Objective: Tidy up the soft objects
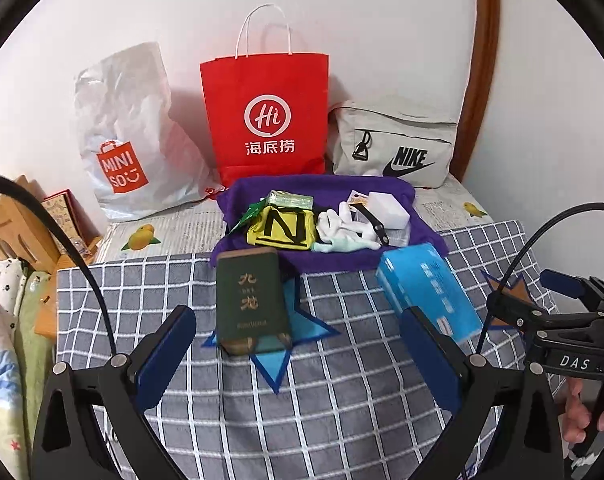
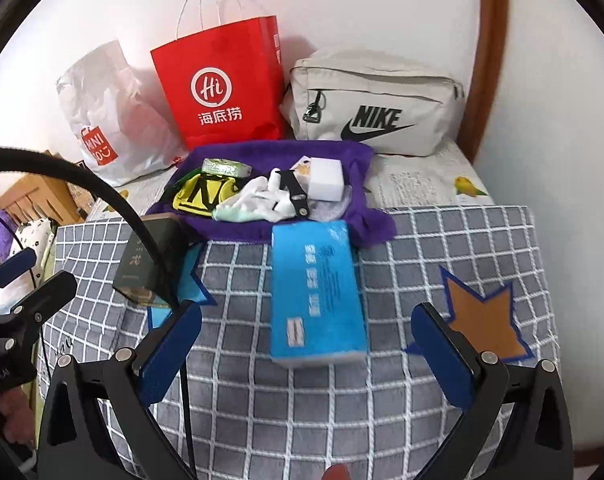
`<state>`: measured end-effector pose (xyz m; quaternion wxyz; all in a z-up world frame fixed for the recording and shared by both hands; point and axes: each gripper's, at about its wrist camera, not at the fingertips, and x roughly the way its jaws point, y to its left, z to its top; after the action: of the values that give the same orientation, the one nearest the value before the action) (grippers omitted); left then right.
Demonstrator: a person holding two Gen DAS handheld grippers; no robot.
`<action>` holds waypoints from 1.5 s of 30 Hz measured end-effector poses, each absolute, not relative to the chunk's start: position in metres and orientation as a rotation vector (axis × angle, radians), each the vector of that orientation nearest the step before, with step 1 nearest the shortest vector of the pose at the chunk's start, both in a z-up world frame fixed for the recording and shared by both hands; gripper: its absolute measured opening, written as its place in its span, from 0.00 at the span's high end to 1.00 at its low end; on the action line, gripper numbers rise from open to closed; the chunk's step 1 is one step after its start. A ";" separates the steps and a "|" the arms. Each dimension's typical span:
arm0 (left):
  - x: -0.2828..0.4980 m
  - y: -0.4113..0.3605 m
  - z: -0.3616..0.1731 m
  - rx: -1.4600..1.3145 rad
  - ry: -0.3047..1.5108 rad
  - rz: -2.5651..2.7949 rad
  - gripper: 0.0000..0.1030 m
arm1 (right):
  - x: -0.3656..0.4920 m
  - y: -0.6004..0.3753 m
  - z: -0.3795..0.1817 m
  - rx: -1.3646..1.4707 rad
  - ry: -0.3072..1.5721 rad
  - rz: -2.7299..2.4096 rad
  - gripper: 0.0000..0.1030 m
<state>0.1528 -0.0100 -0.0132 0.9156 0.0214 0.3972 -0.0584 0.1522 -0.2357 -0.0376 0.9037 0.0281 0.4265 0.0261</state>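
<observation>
Both hand-held grippers, left (image 1: 294, 356) and right (image 2: 306, 344), wide open, empty. Green box (image 1: 252, 300) and blue tissue pack (image 2: 316, 292) out on checked blanket (image 2: 302, 420); socks (image 1: 348, 224), yellow pouch (image 1: 282, 230) still on purple towel (image 1: 334, 262).

We count three bags against the wall — a red paper bag (image 1: 264, 120), a white plastic bag (image 1: 130, 136), a beige pouch (image 1: 394, 140) — plus two boxes, one green (image 1: 250, 300), one blue (image 1: 426, 292), and two star patches (image 2: 486, 320).
</observation>
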 end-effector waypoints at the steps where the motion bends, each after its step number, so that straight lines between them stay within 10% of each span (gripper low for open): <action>1: 0.147 -0.013 -0.013 0.047 0.813 -0.115 0.00 | 0.145 -0.236 -0.037 0.054 0.877 0.050 0.00; 45: 0.068 0.004 -0.002 0.018 0.805 -0.051 0.00 | 0.064 -0.217 -0.007 0.004 0.789 0.057 0.00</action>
<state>0.0684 0.0045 -0.0017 0.9196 0.0087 0.3919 -0.0248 0.0640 -0.2167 -0.0071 0.9229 0.0019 0.3841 0.0277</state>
